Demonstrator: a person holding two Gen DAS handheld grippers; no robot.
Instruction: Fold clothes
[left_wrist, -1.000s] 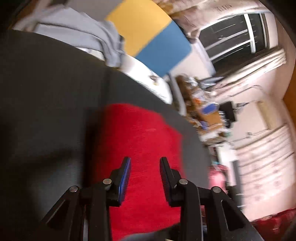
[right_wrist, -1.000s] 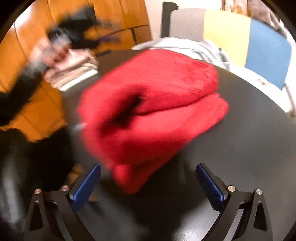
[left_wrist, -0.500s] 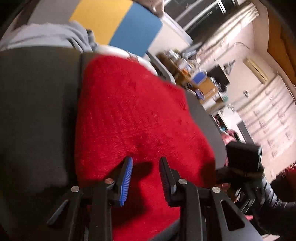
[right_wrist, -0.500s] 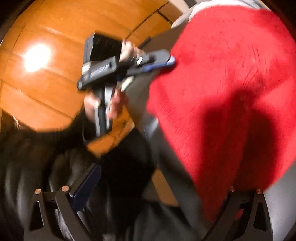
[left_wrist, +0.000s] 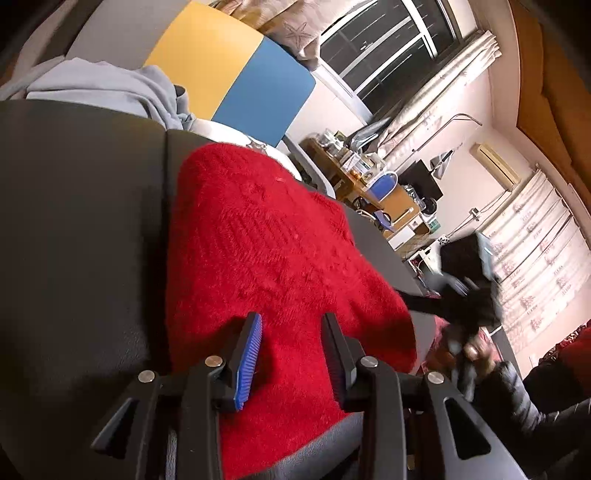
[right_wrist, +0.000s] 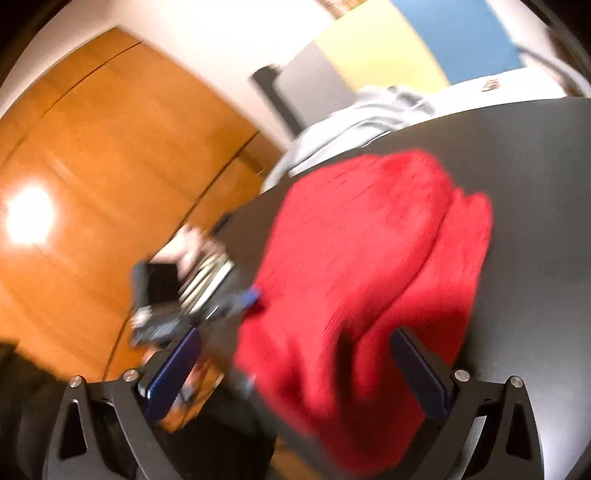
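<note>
We take the red knit sweater as our landmark; it lies folded on the dark table, w/ one edge hanging past the table's near rim.

Left gripper points down at a slant over the sweater's near end, rolled a bit to one side. Its jaws sit at a medium gap and have just been opening; the sweater fabric lies below and between them, but the pads don't press on it. In the right wrist view its blue fingertip sits just at the sweater's left edge; whether it touches, we can't tell, too blurred.

Right gripper also tilts down, jaws spread wide, holding nothing. The sweater's near fold fills the space between its fingers, w/ the right finger just beside the sweater's lower lobe. In the left wrist view this gripper and the hand around it show as a dark blur beyond the sweater's far right corner.

A grey garment lies past the sweater's far end, off the table edge.
</note>
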